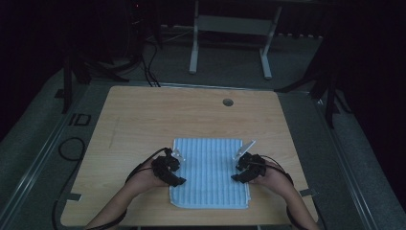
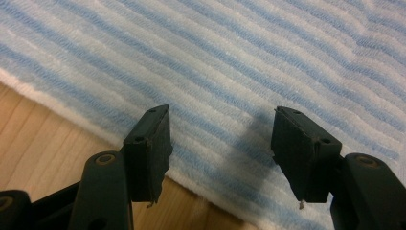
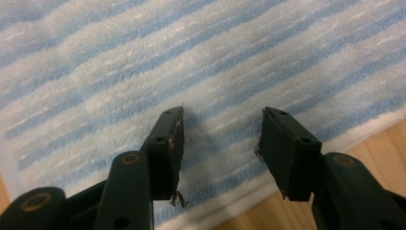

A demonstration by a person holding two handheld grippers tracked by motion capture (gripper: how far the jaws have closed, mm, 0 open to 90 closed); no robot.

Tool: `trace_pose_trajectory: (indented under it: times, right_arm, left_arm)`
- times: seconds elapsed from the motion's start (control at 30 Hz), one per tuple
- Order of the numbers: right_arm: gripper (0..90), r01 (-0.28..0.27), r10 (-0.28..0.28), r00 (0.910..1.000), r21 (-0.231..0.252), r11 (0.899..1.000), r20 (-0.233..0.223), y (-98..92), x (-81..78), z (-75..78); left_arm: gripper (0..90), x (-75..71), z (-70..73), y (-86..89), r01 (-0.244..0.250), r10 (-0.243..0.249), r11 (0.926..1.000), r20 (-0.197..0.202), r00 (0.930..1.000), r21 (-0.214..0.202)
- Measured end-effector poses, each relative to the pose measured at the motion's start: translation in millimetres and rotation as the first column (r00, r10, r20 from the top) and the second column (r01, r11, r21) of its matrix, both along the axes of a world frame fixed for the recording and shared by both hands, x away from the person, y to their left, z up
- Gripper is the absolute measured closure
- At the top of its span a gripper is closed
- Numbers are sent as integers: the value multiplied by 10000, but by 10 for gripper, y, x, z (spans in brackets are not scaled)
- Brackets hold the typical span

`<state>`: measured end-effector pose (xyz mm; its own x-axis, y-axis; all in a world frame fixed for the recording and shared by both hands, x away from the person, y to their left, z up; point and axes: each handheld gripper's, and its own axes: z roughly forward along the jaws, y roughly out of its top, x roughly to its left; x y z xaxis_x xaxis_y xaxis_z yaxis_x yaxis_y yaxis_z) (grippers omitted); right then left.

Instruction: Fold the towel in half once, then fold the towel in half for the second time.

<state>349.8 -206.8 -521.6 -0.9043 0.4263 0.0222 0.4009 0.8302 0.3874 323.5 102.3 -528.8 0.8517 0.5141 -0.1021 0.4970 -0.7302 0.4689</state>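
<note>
A blue-and-white striped towel (image 1: 209, 172) lies flat on the near half of a wooden table (image 1: 143, 115), its stripes running away from the person and its near edge close to the table's front edge. The left gripper (image 1: 178, 168) sits at the towel's left edge and the right gripper (image 1: 238, 168) at its right edge, each held by a hand (image 1: 143, 178) entering from below; the right hand (image 1: 274, 178) mirrors the left. A small round hole (image 1: 228, 102) marks the far part of the table, well apart from the towel. Beyond the table, on the grey floor, stand the white legs of a frame (image 1: 230, 28) and loose black cables (image 1: 148, 67); another cable (image 1: 72, 148) loops on the floor at the table's left. Nothing on the table lies between the grippers and the towel.

The high view gives the layout but leaves the jaws too small to read. The left gripper view shows the left gripper (image 2: 222, 143) with jaws spread, nothing between them, poised over the towel (image 2: 239, 62) just inside its white hem, bare wood (image 2: 43, 139) to the lower left. The right gripper view shows the right gripper (image 3: 220, 143) likewise spread and pinching nothing, above the towel (image 3: 191, 62) near its hem, with wood (image 3: 378, 139) at the lower right. Frayed threads cling to the pads (image 3: 174, 139) of the right gripper.
</note>
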Motion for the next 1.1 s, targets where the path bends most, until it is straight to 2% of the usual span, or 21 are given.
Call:
trace_pose_trajectory:
  times: [0.17,0.2,0.23,0.27,0.3,0.33,0.37,0.43,0.5,0.57,0.6,0.63,0.7,0.77,0.8,0.87,0.97,1.03,1.07,1.1]
  right_arm:
    - [498,243,-247,9988,104,9997,428,-104,130,231]
    - [498,243,-247,9988,104,9997,428,-104,130,231]
    - [499,276,-282,9986,135,9995,452,-129,173,280]
    - [498,506,-515,9973,174,9986,520,-184,289,376]
    - [499,576,-586,9969,207,9981,524,-201,333,401]
    - [499,576,-586,9969,207,9981,524,-201,333,401]
    - [499,808,-818,9949,187,9966,585,-247,464,456]
    - [499,942,-947,9943,118,9955,496,-275,571,476]
    - [499,1067,-1068,9936,43,9943,367,-296,687,491]
    - [498,1182,-1180,9928,-82,9930,206,-304,800,507]
    - [498,1182,-1180,9928,-82,9930,206,-304,800,507]
    - [499,1301,-1297,9914,-218,9913,194,-306,924,527]
    - [499,1528,-1525,9882,-267,9879,137,-311,1022,534]
    - [501,1670,-1669,9860,-273,9856,58,-305,1115,517]
    - [501,1670,-1669,9860,-273,9856,58,-305,1115,517]
    - [501,1608,-1614,9868,-481,9858,-95,-267,1182,471]
    - [501,1447,-1462,9890,-634,9874,-207,-170,1238,394]
    - [501,1394,-1413,9897,-729,9875,-215,-138,1248,371]
    - [501,1394,-1413,9897,-729,9875,-215,-138,1248,371]
    - [501,1218,-1257,9916,-1063,9868,-309,-73,1282,293]
  left_arm:
    - [380,118,194,83,-450,456,9987,265,9986,-223]
    - [380,118,194,83,-450,456,9987,265,9986,-223]
    - [380,184,252,117,-534,546,9981,381,9978,-314]
    - [380,265,296,145,-704,720,9969,473,9963,-357]
    - [380,325,324,163,-807,824,9960,461,9955,-379]
    - [380,325,324,163,-807,824,9960,461,9955,-379]
    - [380,452,370,195,-966,993,9942,602,9932,-464]
    - [380,576,405,219,-1093,1143,9921,841,9899,-618]
    - [381,687,429,229,-1249,1318,9898,1081,9854,-688]
    - [381,810,432,216,-1497,1543,9875,1088,9820,-488]
    - [381,810,432,216,-1497,1543,9875,1088,9820,-488]
    - [381,922,432,185,-1650,1682,9856,1065,9800,-380]
    - [381,1024,433,149,-1755,1778,9840,1009,9789,-310]
    - [381,1113,415,105,-1753,1755,9845,1016,9792,-111]
    - [381,1113,415,105,-1753,1755,9845,1016,9792,-111]
    - [381,1217,371,58,-1673,1636,9856,1161,9797,230]
    - [381,1297,309,52,-1655,1618,9856,939,9824,339]
    - [382,1297,309,52,-1655,1618,9856,939,9824,339]
    - [382,1341,249,53,-1593,1565,9867,738,9849,332]
    - [385,1355,224,50,-1572,1544,9869,700,9855,364]
